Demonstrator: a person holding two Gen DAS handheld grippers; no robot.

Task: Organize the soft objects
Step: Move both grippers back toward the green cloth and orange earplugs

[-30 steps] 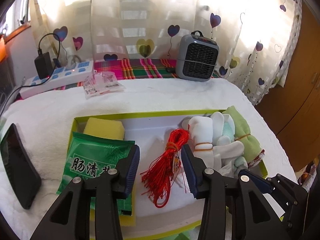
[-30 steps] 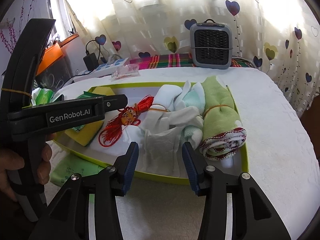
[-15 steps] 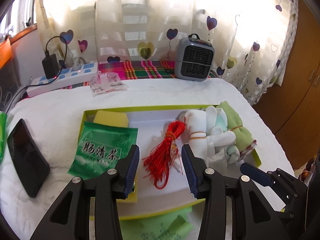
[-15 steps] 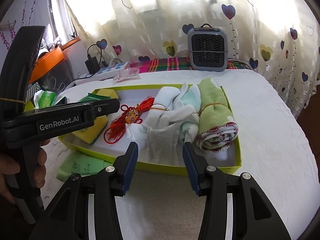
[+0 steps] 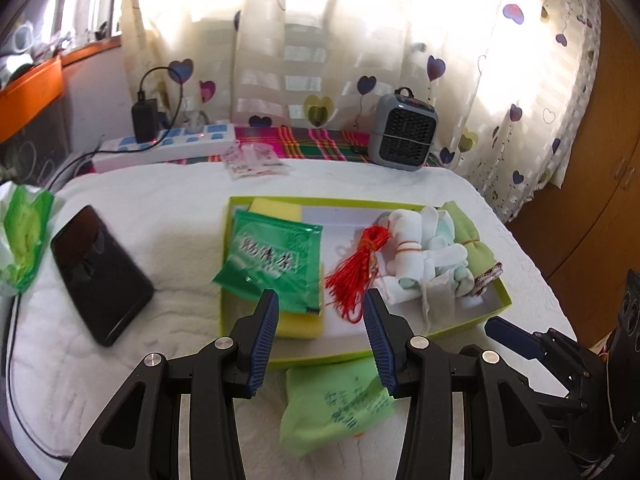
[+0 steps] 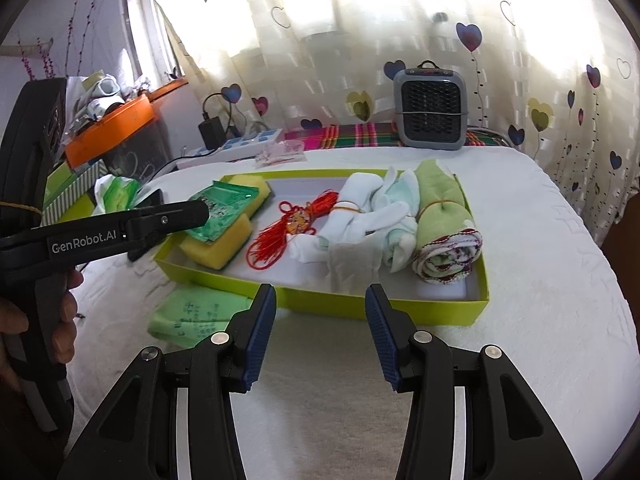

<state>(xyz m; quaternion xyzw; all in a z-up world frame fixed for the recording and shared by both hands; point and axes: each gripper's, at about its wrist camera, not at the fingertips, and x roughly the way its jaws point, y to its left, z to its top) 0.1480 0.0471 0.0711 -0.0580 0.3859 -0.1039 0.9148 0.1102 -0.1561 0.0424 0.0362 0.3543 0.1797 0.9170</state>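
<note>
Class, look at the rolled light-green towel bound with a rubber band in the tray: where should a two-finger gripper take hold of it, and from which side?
Probably from above, at the middle of the rolled light-green towel, by the rubber band. It lies flat against the yellow-green cardboard tray's right wall, white socks touching its other side, so fingers must straddle it, which looks tight.

tray [image 6: 420,312]: lime-green, shallow, open, on white bedding | far left: yellow sponge [image 6: 222,246] under green foil packet [image 6: 218,210] | middle: red tassel cord [image 6: 280,232] | right: white socks [image 6: 352,216] banded, then rolled green towel [image 6: 444,224] | near left, outside tray: light green pouch [image 6: 196,314] lying flat
</note>
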